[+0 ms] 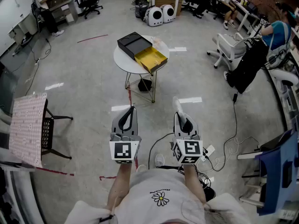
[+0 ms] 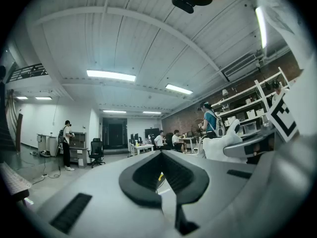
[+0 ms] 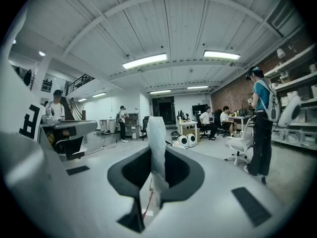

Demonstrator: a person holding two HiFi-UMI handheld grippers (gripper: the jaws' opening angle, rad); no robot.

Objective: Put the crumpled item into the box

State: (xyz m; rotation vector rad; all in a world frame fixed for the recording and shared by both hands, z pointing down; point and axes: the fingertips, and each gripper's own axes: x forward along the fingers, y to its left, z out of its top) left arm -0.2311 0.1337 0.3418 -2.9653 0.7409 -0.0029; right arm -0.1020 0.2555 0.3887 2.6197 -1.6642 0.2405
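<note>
A pale crumpled strip (image 1: 177,105) sticks up from my right gripper (image 1: 179,116), whose jaws are shut on it. In the right gripper view the strip (image 3: 156,145) stands upright between the dark pads (image 3: 184,175). My left gripper (image 1: 132,110) is beside it, shut with nothing in it; its dark pads (image 2: 190,175) show in the left gripper view. Both are held close to the person's body, well short of the round white table (image 1: 122,65). On that table sit a black box (image 1: 134,43) and an open yellow-lined tray (image 1: 151,59).
A chair draped with patterned cloth (image 1: 28,129) stands at the left. Cables and a power strip (image 1: 219,150) lie on the floor to the right. A white office chair (image 1: 228,48) and a blue chair (image 1: 280,171) are on the right. People sit at desks far off.
</note>
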